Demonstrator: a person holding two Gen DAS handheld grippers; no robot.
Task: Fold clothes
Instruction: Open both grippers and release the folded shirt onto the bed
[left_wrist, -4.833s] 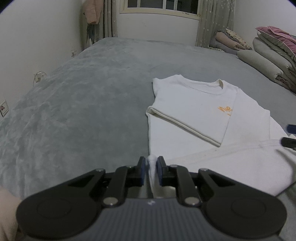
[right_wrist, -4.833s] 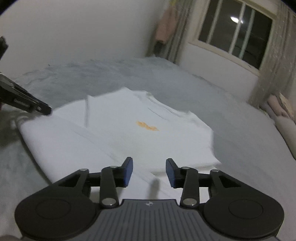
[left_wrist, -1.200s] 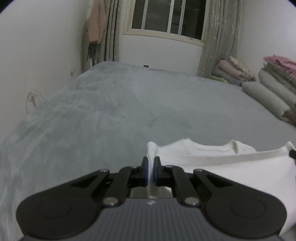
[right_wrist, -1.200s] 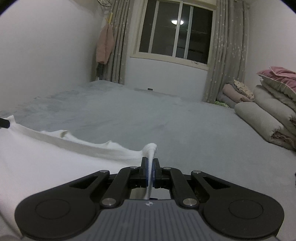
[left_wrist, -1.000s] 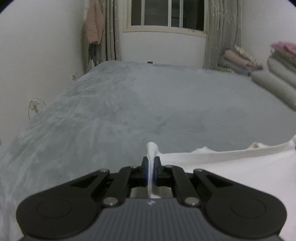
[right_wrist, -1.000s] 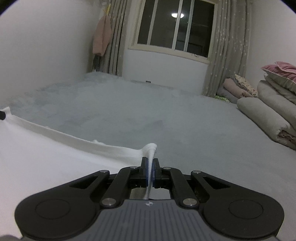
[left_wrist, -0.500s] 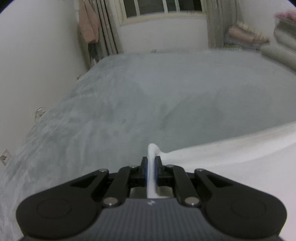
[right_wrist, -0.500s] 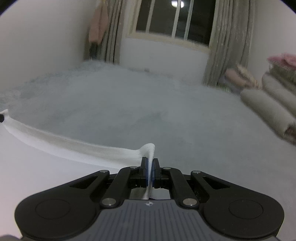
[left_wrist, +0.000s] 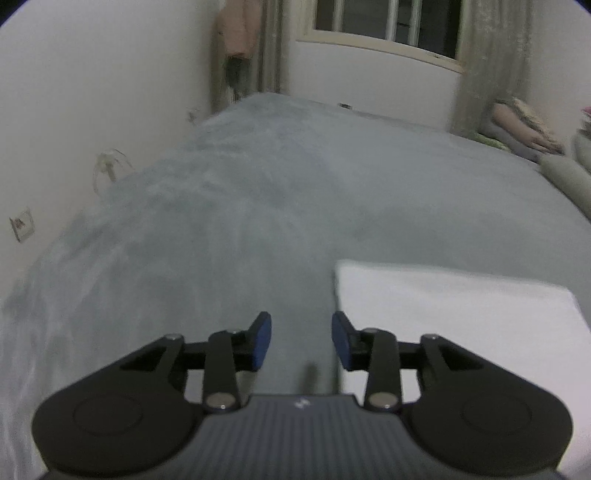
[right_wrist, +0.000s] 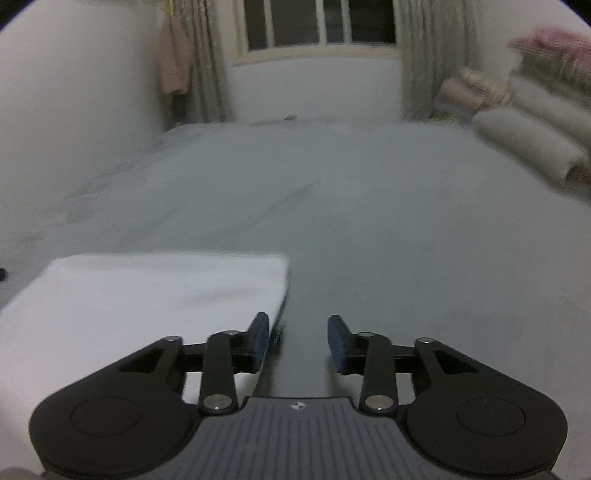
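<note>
Bedroom, dim light: we are looking across a wide grey bed (left_wrist: 258, 206) toward a curtained window (right_wrist: 321, 22), with rolled bedding (right_wrist: 532, 144) lying stacked at the far right.

Item, white garment (left_wrist: 454, 306): lying flat on the bed as a neat rectangle, edges squared, collar and sleeves no longer showing. We are judging this fold as laid down; a final halving or smoothing may be remaining.

Left hand-held gripper (left_wrist: 301, 341): jaws have just been opening, now standing apart with nothing between them, just beside the garment's left edge.

Right hand-held gripper (right_wrist: 297, 341): jaws likewise just opened and standing apart, empty, at the garment's right edge (right_wrist: 284, 291).
</note>
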